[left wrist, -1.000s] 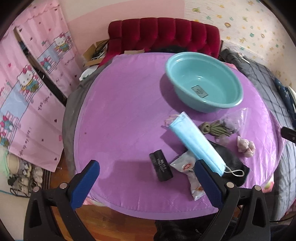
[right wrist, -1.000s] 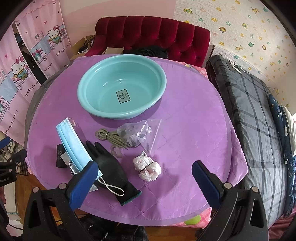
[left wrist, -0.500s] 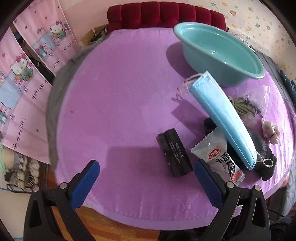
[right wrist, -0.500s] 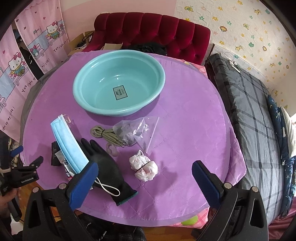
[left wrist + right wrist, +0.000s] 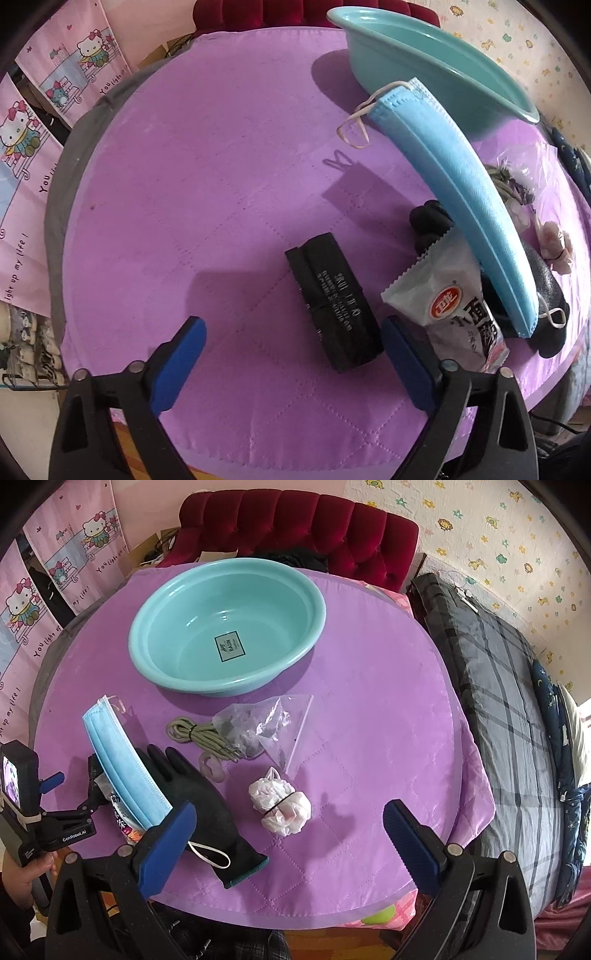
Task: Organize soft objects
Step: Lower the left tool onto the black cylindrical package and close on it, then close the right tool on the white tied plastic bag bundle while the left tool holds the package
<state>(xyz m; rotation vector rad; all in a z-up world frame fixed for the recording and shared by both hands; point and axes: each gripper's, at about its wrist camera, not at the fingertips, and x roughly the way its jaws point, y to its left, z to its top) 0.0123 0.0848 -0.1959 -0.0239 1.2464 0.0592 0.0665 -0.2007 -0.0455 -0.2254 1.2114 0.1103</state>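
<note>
My left tongs (image 5: 291,341) hang low over the table (image 5: 207,177), released; the jaws have just been closing a little, with the black roll (image 5: 332,306) lying between them, untouched. Beside it lie a snack packet (image 5: 448,306), a blue mask (image 5: 461,195) and a black glove (image 5: 199,790). My right tongs (image 5: 286,821) gape wide above the white bundle (image 5: 280,805). The basin (image 5: 227,648) sits at the far side of the table.

Both wrist views look steeply down, sharing the mask (image 5: 461,184).
</note>
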